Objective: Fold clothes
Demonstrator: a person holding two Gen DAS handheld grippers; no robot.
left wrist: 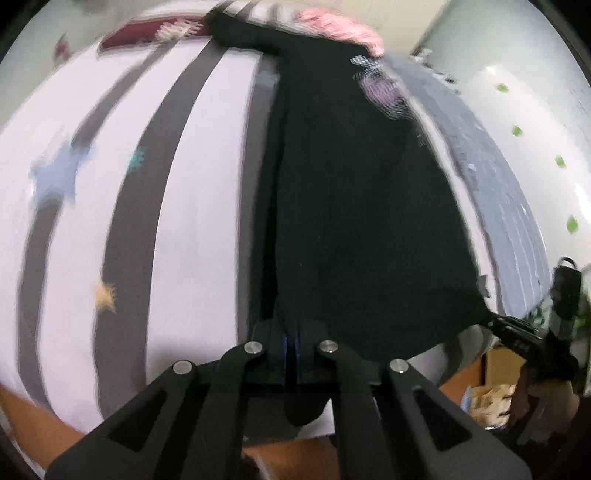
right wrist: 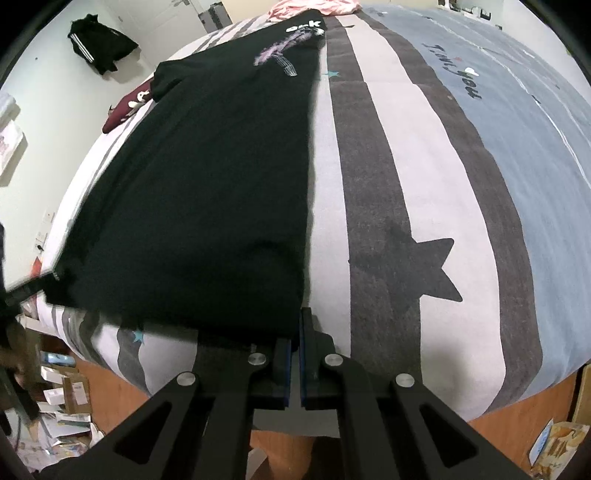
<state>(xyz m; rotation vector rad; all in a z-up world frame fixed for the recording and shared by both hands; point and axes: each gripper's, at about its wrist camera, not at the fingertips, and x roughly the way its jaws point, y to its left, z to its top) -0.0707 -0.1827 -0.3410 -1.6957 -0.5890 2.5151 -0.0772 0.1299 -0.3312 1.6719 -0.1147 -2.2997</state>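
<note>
two grippers, both pinched onto the same black t-shirt [right wrist: 207,192], one at each bottom corner. left gripper [left wrist: 291,345] has its jaws together with the dark hem squeezed between the blue pads, and a bit of cloth hangs down below them. right gripper [right wrist: 295,347] is closed on the hem corner too, though the fabric in there is thin, so you mostly just see the blue pads nearly touching.

the shirt lies spread along a striped bedspread [right wrist: 373,184], grey and white bands with stars, and its purple print [right wrist: 280,55] sits up near the far end. the left wrist view is badly smeared, so the print and the little stars there are just blobs. in that view the right gripper shows at the right edge, half cut off by the lens rim.

past the shirt's top there's a pink garment [right wrist: 314,7], mostly cropped out, and a maroon garment [right wrist: 125,107] partly tucked behind the sleeve. another dark top [right wrist: 99,44] lies on the floor beyond the bed. clutter under the bed edge is too small to make out.
</note>
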